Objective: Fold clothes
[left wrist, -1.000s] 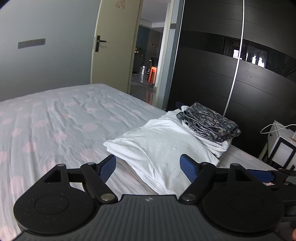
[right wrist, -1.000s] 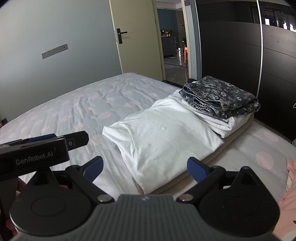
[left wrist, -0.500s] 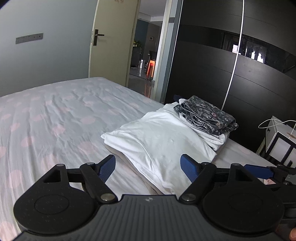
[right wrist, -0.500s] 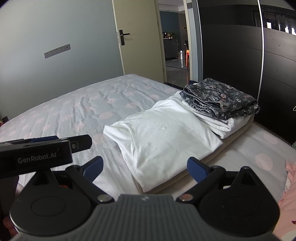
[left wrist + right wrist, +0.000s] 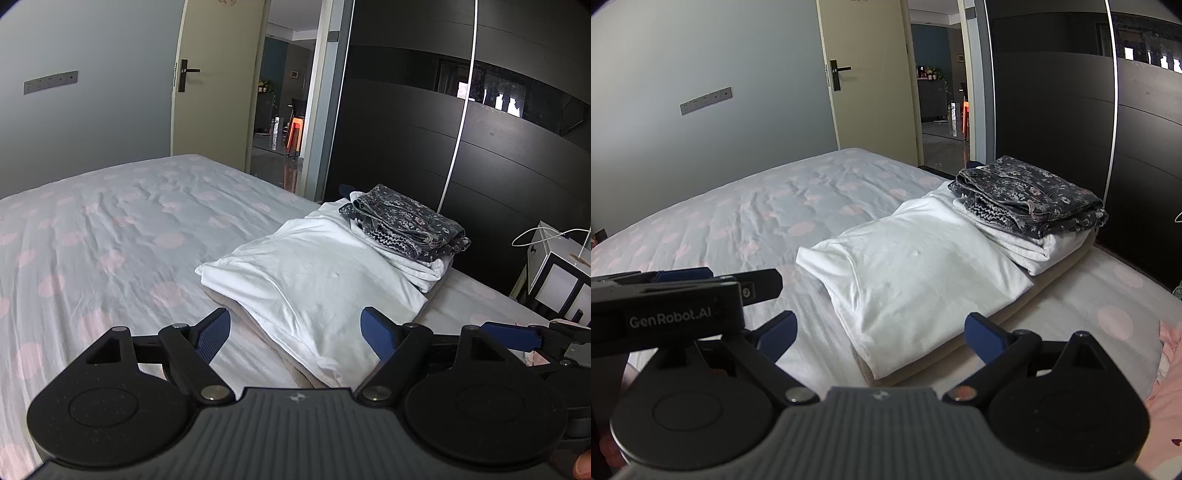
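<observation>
White shirt [image 5: 314, 280] sits folded on the bed [image 5: 110, 229], beside the floral stack [image 5: 1030, 195]. Both my left tool [image 5: 295, 332] and right tool [image 5: 879, 332] hang spread apart, empty. Grabbing the pink clothes [image 5: 1167, 398] carelessly could knock that stack loose.

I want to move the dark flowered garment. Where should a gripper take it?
Grip the flowered garment at its thick folded edge facing the camera, coming level from the near side; both the left gripper and right gripper are open.
</observation>
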Tool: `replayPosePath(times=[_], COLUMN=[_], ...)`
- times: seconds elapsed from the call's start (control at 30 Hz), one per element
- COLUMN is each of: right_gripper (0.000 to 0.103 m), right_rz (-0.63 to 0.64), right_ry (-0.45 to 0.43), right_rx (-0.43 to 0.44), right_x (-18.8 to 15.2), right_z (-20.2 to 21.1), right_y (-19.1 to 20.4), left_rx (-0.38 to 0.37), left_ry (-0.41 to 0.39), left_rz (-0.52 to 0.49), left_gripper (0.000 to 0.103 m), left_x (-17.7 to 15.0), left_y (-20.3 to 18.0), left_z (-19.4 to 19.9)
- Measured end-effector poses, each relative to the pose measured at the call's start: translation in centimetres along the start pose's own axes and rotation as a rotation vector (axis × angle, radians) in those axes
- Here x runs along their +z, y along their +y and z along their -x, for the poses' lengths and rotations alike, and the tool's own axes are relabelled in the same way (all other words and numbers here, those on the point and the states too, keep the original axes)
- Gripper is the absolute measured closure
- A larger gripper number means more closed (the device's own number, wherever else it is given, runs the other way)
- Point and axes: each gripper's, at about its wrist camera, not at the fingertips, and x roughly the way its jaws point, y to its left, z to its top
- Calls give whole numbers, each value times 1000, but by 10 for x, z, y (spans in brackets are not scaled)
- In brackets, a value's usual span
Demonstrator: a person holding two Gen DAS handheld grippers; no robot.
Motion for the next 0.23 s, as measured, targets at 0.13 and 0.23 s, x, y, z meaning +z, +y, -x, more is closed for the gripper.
replayPosePath(times=[0.13, 0.23], right_gripper=[5, 5], right_rz=[1, 5], right_ry=[-2, -4], right_rx=[2, 3], right_x=[0, 0], right_z=[0, 1], right_y=[-1, 0], left_rx=[-2, 2], left_ry=[-1, -6], left_rz=[1, 2], left_gripper=[26, 25], left_x=[0, -1], left_y=[-1, 0], left_z=[0, 2])
